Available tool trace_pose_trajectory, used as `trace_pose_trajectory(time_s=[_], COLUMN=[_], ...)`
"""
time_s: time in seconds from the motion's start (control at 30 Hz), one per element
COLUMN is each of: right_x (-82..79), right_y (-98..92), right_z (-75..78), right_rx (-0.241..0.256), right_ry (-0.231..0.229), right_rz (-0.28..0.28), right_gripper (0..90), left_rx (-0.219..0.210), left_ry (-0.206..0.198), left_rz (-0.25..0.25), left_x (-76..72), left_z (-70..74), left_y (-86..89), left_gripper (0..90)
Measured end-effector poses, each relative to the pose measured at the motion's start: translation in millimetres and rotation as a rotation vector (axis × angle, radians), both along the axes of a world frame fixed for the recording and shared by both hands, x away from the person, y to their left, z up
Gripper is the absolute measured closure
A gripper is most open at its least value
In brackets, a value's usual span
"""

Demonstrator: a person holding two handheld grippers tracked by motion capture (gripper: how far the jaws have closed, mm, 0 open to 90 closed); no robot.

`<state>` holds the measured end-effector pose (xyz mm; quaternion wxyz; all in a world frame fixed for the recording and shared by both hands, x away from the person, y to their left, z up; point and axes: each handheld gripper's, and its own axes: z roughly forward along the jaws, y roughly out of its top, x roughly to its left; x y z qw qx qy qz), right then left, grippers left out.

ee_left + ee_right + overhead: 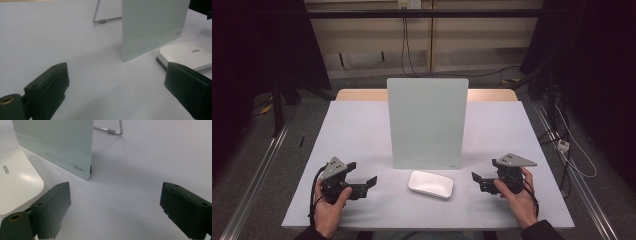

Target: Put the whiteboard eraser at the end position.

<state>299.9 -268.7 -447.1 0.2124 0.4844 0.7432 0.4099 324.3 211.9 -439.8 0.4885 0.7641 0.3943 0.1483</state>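
Observation:
A pale green glass board [427,122] stands upright on a wire stand in the middle of the table. A flat white rounded pad [431,184] lies just in front of it. My left gripper [362,173] rests on the table left of the pad, open and holding nothing. My right gripper [484,170] rests right of the pad, also open and holding nothing. In the left gripper view the board [152,25] and the pad [187,53] lie ahead to the right of the left gripper [117,82]. In the right gripper view the board [55,142] and the pad [17,182] lie left of the right gripper [115,205].
A white mat [362,130] covers the table, with a wooden edge [357,94] showing at the back. The board's wire stand [105,20] reaches behind it. Metal rails [257,170] and cables [569,150] lie on the floor beside the table.

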Motion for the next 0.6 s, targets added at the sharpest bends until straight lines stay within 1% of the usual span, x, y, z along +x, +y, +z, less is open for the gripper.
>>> trace_pose_trajectory(time_s=[0.03, 0.1, 0.17, 0.27, 0.3, 0.33, 0.4, 0.53, 0.6], right_x=[-1.4, -4.2, -6.3, -9.6, -10.6, -11.2, -11.5, -10.8, -10.6], right_y=[-1.5, -3.5, -5.3, -11.9, -13.4, -14.0, -13.6, -14.4, -13.9], right_z=[-1.1, -2.3, -2.7, -6.0, -7.1, -7.4, -6.7, -7.4, -7.2], right_rx=[-0.004, 0.006, -0.003, -0.005, 0.003, 0.009, 0.015, 0.025, 0.029], right_ry=[-0.006, -0.008, -0.021, -0.028, -0.024, -0.020, -0.033, -0.029, -0.032], right_rz=[-0.005, -0.015, -0.020, -0.031, -0.032, -0.040, -0.042, -0.038, -0.046], right_gripper=[10.3, 10.3, 10.4, 10.1, 10.3, 10.2, 10.2, 10.5, 10.5], left_rx=[0.001, -0.001, -0.001, -0.019, -0.025, -0.025, -0.024, -0.013, -0.012], left_ry=[0.000, 0.001, 0.000, 0.007, 0.014, 0.017, 0.015, 0.010, 0.013], left_rz=[0.000, -0.004, -0.002, 0.009, 0.015, 0.016, 0.014, 0.002, 0.007], left_x=[-0.2, -0.2, -0.2, 0.2, 0.8, 1.3, 1.1, 0.7, 1.1], left_z=[0.0, -0.2, 0.0, 0.0, -0.6, -1.0, -0.8, -0.3, -0.6], left_y=[-0.3, -0.4, -0.1, 1.6, 2.0, 2.3, 1.9, 1.3, 1.6], left_gripper=[5.4, 5.1, 5.2, 5.2, 5.2, 5.2, 5.2, 5.1, 5.2])
